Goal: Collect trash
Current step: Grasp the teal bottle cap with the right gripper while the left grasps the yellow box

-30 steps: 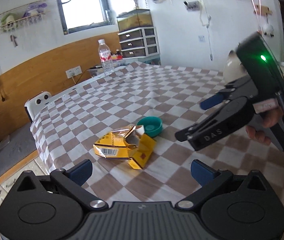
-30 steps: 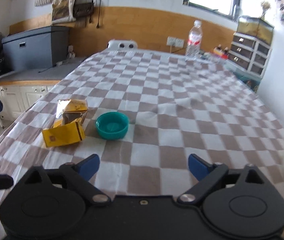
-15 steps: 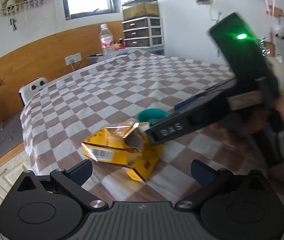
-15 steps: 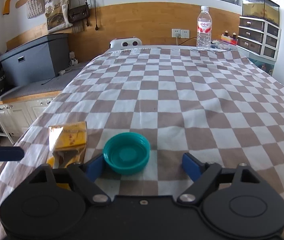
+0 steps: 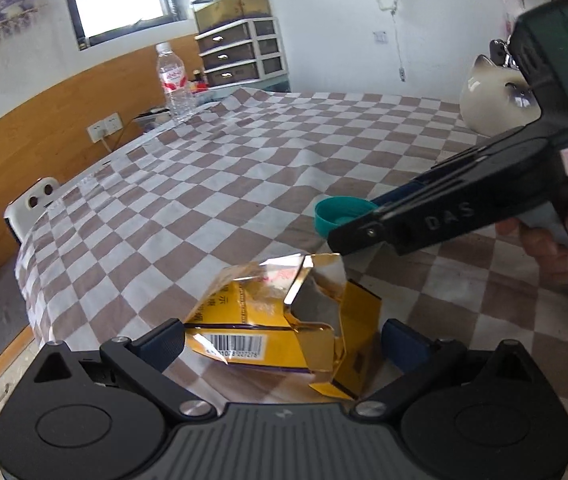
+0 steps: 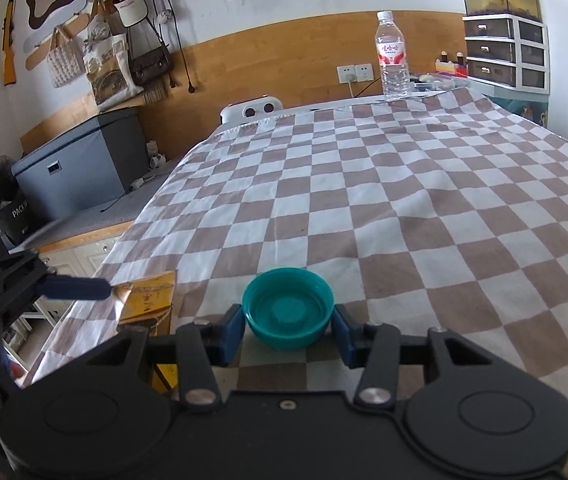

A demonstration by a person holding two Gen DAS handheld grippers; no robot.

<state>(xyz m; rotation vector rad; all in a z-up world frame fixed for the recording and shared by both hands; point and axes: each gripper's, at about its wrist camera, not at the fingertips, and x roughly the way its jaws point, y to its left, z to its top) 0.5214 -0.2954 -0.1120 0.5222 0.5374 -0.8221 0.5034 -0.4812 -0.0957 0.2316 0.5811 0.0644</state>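
Black grippers — blue pads, silver screws, white "DAS" lettering.

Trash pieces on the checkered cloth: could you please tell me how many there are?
2. The crushed yellow carton lies between the open jaws of the left gripper; the teal cap sits between the jaws of the right gripper. More may be out of view.

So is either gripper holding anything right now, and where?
The right gripper clamps the round teal plastic cap by its opposite sides; the left gripper holds nothing.
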